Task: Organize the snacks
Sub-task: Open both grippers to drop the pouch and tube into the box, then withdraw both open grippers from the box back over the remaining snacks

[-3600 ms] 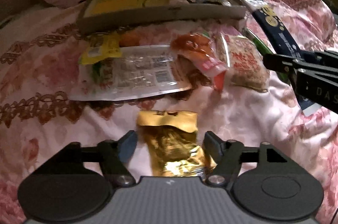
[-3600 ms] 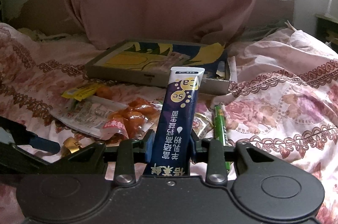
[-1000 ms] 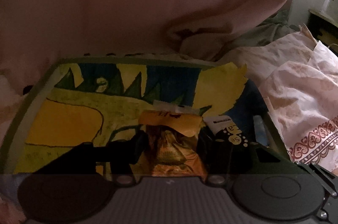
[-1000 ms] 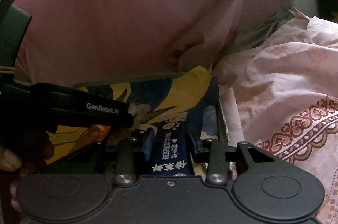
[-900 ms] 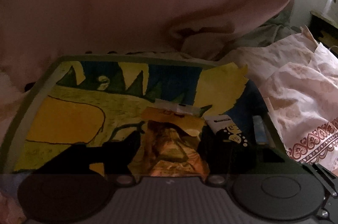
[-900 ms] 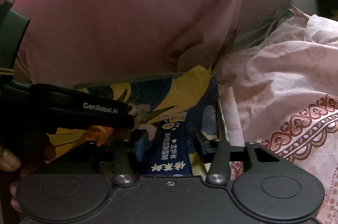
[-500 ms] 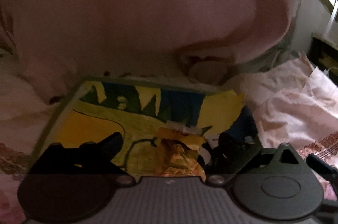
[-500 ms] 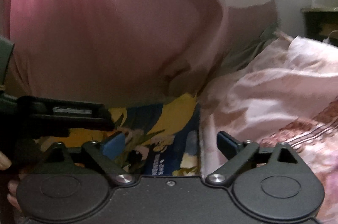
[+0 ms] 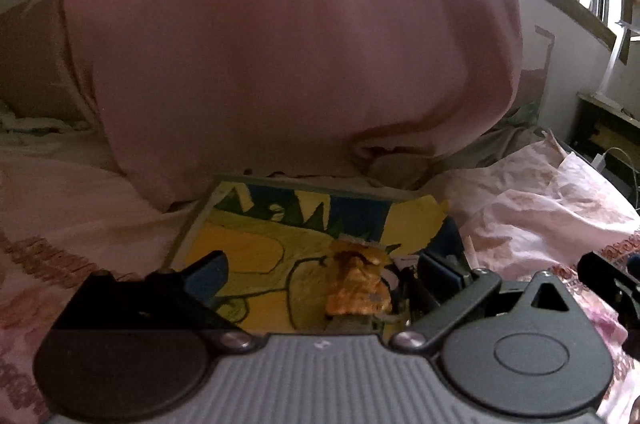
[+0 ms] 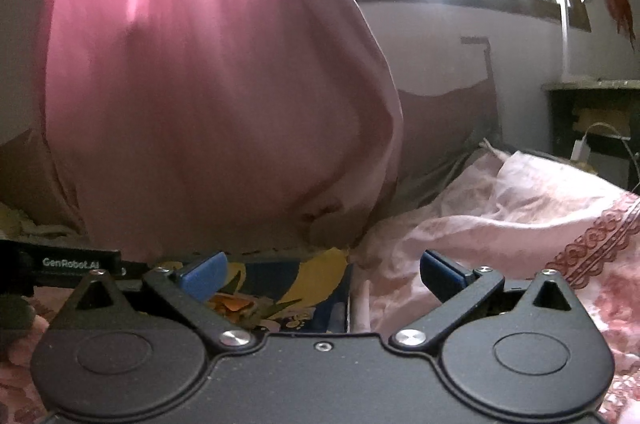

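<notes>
Gold foil on the snack packet (image 9: 357,284) catches the light where it lies inside the shallow box (image 9: 256,256), on the yellow and blue picture that lines it. My left hand-held gripper (image 9: 320,270) hangs over the box with its jaws just spread wide, the packet below and between them but untouched. My right hand-held gripper (image 10: 320,270) has likewise just been opening and grasps nothing; under it I see the box's right end (image 10: 316,276), with an orange scrap and some dark blue wrapping in it that I cannot make out clearly. The box sits on the bed, toward its head, close against a big pink pillow (image 9: 288,44). Flowered pink bedding (image 10: 520,224) is bunched along the box's right edge.
</notes>
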`<move>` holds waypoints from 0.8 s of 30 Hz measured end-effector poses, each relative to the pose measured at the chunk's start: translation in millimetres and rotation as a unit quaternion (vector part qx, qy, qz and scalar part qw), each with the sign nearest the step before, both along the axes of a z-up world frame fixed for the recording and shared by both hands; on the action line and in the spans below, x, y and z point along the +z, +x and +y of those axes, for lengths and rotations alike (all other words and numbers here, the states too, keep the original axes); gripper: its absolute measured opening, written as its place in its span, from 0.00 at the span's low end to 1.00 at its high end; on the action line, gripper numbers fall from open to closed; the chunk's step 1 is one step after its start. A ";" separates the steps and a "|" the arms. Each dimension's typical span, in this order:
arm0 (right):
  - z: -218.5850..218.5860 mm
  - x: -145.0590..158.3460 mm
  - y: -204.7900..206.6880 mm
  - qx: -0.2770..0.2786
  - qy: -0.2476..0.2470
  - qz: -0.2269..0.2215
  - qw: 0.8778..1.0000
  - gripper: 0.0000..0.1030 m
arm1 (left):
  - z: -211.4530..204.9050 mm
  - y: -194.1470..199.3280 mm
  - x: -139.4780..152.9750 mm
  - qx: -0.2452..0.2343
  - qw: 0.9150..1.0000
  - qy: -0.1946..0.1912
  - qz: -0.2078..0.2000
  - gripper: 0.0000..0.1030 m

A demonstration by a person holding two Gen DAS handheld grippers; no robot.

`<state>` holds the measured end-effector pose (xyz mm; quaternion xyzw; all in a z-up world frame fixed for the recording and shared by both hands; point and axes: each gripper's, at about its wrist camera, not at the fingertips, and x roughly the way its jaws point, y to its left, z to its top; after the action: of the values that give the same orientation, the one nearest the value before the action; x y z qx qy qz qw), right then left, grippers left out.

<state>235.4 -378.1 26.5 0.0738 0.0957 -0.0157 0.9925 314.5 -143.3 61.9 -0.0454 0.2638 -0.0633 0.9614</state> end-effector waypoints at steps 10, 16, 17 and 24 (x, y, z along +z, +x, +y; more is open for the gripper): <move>25.2 -1.6 -63.1 0.010 -0.033 0.004 0.999 0.99 | 21.5 -78.1 2.9 0.016 1.000 0.010 0.001 1.00; 35.3 -8.8 -103.3 0.011 -0.033 0.012 0.999 0.99 | 35.2 -116.4 -5.2 0.026 1.000 0.009 0.010 1.00; 36.6 -10.0 -109.8 0.010 -0.035 0.014 0.999 0.99 | 37.0 -122.6 -7.4 0.027 1.000 0.011 0.011 1.00; 44.3 -19.4 -148.0 0.003 -0.026 0.036 0.999 0.99 | 47.8 -157.4 -21.3 0.027 0.999 0.019 0.017 1.00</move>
<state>87.4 -333.7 7.1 0.0466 0.1311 -0.0180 0.9901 157.0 -95.5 40.6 -0.0357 0.2798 -0.0315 0.9589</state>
